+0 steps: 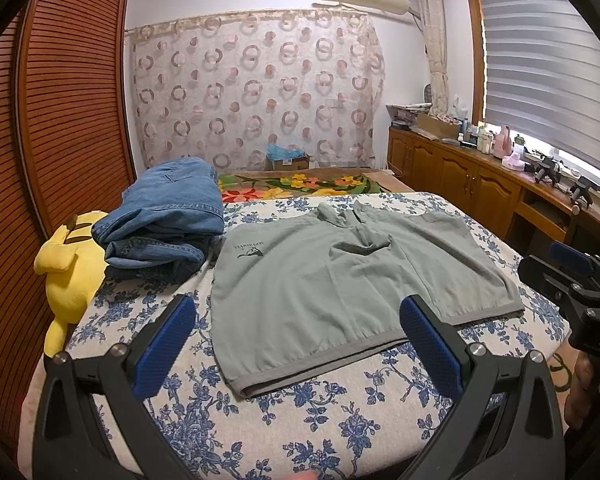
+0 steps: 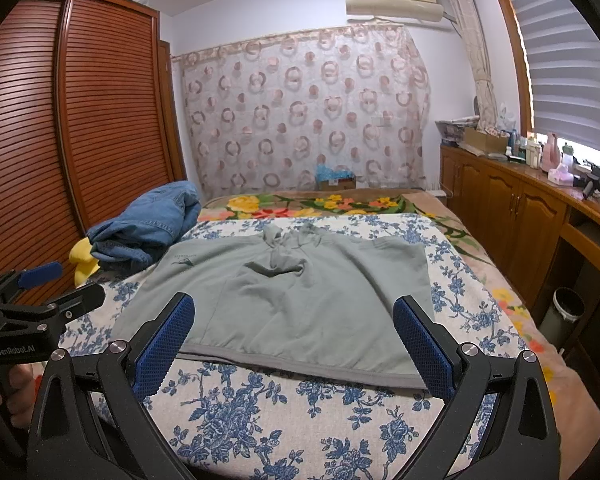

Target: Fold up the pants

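Grey-green pants (image 1: 340, 280) (blue-floral bedspread (image 1: 300, 420))

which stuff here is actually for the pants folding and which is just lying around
For the job:
- grey-green shorts, spread flat on the bed
- left gripper, open
- right gripper, open

Just lying about:
- blue denim pile
- yellow plush toy
- floral blanket
- cardboard box
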A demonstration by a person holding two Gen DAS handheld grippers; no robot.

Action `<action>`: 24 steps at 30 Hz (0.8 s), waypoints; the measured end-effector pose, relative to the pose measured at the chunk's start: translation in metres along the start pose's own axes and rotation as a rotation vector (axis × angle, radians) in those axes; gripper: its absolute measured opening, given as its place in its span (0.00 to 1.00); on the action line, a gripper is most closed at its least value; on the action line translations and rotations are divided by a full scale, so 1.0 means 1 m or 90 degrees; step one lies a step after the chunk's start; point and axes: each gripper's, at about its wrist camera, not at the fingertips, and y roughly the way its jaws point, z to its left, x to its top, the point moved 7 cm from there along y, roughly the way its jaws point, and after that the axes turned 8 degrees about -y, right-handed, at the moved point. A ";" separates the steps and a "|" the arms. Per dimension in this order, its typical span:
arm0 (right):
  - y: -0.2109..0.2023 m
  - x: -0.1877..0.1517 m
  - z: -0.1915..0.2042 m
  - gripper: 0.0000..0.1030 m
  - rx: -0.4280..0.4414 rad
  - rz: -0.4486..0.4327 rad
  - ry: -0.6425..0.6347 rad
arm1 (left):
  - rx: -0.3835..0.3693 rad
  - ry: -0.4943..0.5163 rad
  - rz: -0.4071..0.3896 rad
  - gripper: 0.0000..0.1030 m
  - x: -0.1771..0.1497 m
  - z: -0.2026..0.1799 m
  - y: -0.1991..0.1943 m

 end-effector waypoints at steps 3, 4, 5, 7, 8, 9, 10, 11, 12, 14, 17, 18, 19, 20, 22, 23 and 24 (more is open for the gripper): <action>-0.001 -0.001 0.002 0.98 0.002 0.002 -0.001 | -0.003 0.004 0.008 1.00 -0.001 -0.006 0.000; -0.001 -0.002 0.002 0.98 0.002 0.003 -0.002 | -0.004 0.007 0.013 1.00 -0.001 -0.010 0.001; 0.000 -0.002 0.002 0.98 0.002 0.005 -0.002 | -0.005 0.008 0.017 1.00 -0.002 -0.009 0.004; 0.001 -0.004 0.001 0.98 0.001 0.009 -0.004 | -0.010 0.012 0.026 1.00 -0.005 -0.010 0.008; 0.002 -0.005 0.000 0.98 0.000 0.012 -0.005 | -0.012 0.014 0.030 1.00 -0.007 -0.009 0.011; 0.003 -0.005 0.000 0.98 -0.001 0.015 -0.006 | -0.015 0.017 0.035 1.00 -0.008 -0.010 0.013; 0.004 -0.006 -0.002 0.98 -0.002 0.018 -0.008 | -0.019 0.019 0.041 1.00 -0.009 -0.011 0.016; 0.005 -0.007 -0.004 0.98 -0.004 0.021 -0.010 | -0.023 0.019 0.046 1.00 -0.010 -0.012 0.018; 0.007 -0.008 -0.006 0.98 -0.006 0.023 -0.012 | -0.025 0.019 0.052 1.00 -0.012 -0.013 0.020; 0.012 -0.010 -0.011 0.98 -0.009 0.030 -0.016 | -0.030 0.022 0.061 1.00 -0.015 -0.013 0.024; 0.021 -0.014 -0.018 0.98 -0.008 0.045 -0.021 | -0.036 0.030 0.075 1.00 -0.020 -0.015 0.031; 0.024 -0.016 -0.020 0.98 -0.009 0.050 -0.023 | -0.037 0.032 0.081 1.00 -0.021 -0.015 0.034; 0.027 -0.018 -0.022 0.98 -0.008 0.056 -0.026 | -0.038 0.035 0.085 1.00 -0.023 -0.015 0.037; 0.030 -0.019 -0.024 0.98 -0.006 0.063 -0.031 | -0.039 0.038 0.090 1.00 -0.023 -0.015 0.040; 0.037 -0.024 -0.028 0.98 -0.010 0.074 -0.040 | -0.037 0.045 0.098 1.00 -0.025 -0.016 0.046; 0.041 -0.025 -0.030 0.98 -0.012 0.080 -0.045 | -0.036 0.048 0.102 1.00 -0.025 -0.016 0.049; 0.044 -0.027 -0.033 0.98 -0.013 0.089 -0.050 | -0.037 0.050 0.105 1.00 -0.026 -0.016 0.051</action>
